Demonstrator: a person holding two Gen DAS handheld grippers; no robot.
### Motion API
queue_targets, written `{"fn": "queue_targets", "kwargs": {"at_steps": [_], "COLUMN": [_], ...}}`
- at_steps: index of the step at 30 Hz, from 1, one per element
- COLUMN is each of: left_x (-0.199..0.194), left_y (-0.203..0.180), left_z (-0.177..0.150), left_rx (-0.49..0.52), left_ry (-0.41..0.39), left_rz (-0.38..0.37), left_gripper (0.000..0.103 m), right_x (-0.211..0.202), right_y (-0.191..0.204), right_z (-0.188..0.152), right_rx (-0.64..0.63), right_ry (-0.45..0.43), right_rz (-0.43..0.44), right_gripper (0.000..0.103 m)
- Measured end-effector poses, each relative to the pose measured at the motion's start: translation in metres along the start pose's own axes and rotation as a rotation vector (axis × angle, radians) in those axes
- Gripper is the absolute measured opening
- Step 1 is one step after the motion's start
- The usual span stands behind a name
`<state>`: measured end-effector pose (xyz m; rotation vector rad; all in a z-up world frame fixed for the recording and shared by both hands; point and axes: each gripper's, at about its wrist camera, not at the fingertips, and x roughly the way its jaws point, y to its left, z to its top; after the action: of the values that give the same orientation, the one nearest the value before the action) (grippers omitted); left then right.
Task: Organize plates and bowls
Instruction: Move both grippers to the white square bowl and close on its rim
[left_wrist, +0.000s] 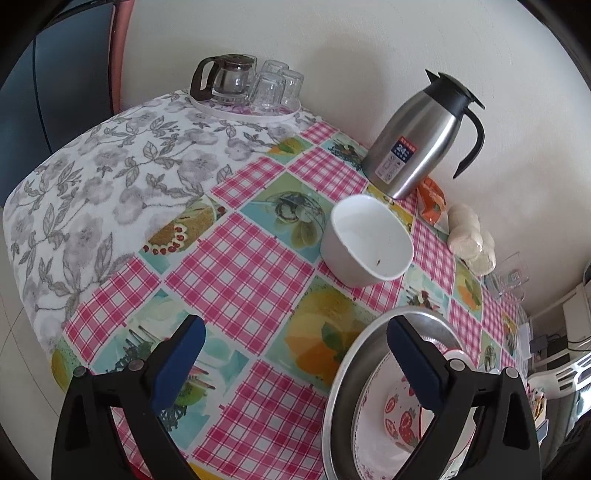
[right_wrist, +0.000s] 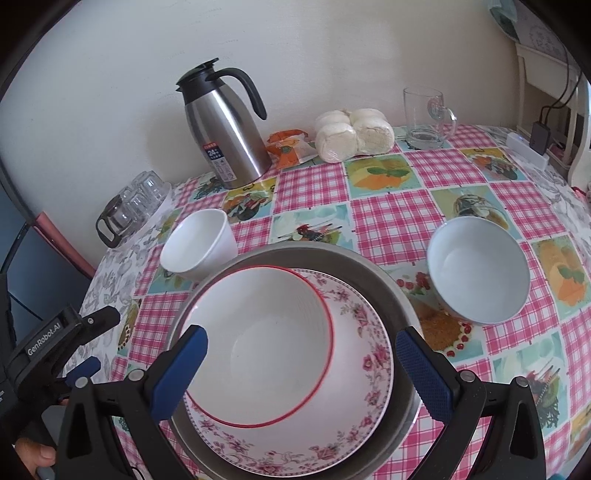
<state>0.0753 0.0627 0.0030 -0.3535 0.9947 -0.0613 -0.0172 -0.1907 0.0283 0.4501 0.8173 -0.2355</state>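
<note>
Tongs, right: right gripper (right_wrist: 301, 354) stands with its jaws wide apart and clamps nothing; its blue pads (right_wrist: 180, 363) straddle the stack at lower centre of the right wrist view.
Tongs, left: left gripper (left_wrist: 295, 354) is likewise spread wide and empty, over bare tablecloth (left_wrist: 236, 258) at lower centre of its own view; the right view shows its body at the lower left edge.
Stack: one red-rimmed bowl (right_wrist: 258, 343) sits inside one floral plate (right_wrist: 354, 369), which lies in one metal basin (right_wrist: 384, 280).
Only the left view: the red-rimmed bowl's strawberry-patterned outside, seen low at lower right; a round white tray (left_wrist: 243, 110) under the glassware at top centre; a grey floral cloth (left_wrist: 92, 192) filling the left side.
Only the right view: one pale blue bowl (right_wrist: 476, 269), alone at right, well apart from the stack; a person's fingers at the bottom left corner.
Both views: one plain white bowl (left_wrist: 365, 242), just beside the basin's upper left rim in the right view.
Bowls counted: three.
Plates counted: one.
Other things: one steel flask (right_wrist: 225, 129), one glass pot (left_wrist: 225, 75), one glass mug (right_wrist: 428, 114), one wrapped pack of buns (right_wrist: 351, 134), one orange packet (right_wrist: 290, 147), all along the wall.
</note>
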Motion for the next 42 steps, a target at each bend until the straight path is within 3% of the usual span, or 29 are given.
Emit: {"fn": "queue_targets", "kwargs": {"at_steps": [7,16,22,31,36,42], "left_x": [0.001,0.018,0.022,0.053,0.072,0.088], "left_y": [0.004,0.014,0.012,0.011,0.001,0.013], "left_z": [0.015,0.037,0.05,0.058,0.058,0.065], "left_rx": [-0.019,-0.077,-0.064,-0.11,-0.089,-0.135], "left_ry": [-0.049,-0.009,-0.048,0.013,0.059,0.077], "left_rz": [0.008,-0.11,-0.142,-0.193,-0.207,-0.204], "left_gripper": [0.099,0.099,0.099,0.099,0.099,0.097], "right_x": [-0.001,0.007,0.018,0.045,0.062,0.079], "right_y": [0.02,0.049,0.067,0.088,0.091,0.094], "right_z": [0.007,0.031,0.05,0.067,0.072,0.076], "right_rx": [-0.052,-0.096,-0.094,-0.081,-0.045,-0.047], "right_ry": [-0.016,-0.017,0.01,0.075,0.109,0.132], "right_rz": [0.034,0.04,0.051,0.039,0.022,-0.001], "right_gripper": [0.103,0.103,0.103,0.102,0.087,0.07]}}
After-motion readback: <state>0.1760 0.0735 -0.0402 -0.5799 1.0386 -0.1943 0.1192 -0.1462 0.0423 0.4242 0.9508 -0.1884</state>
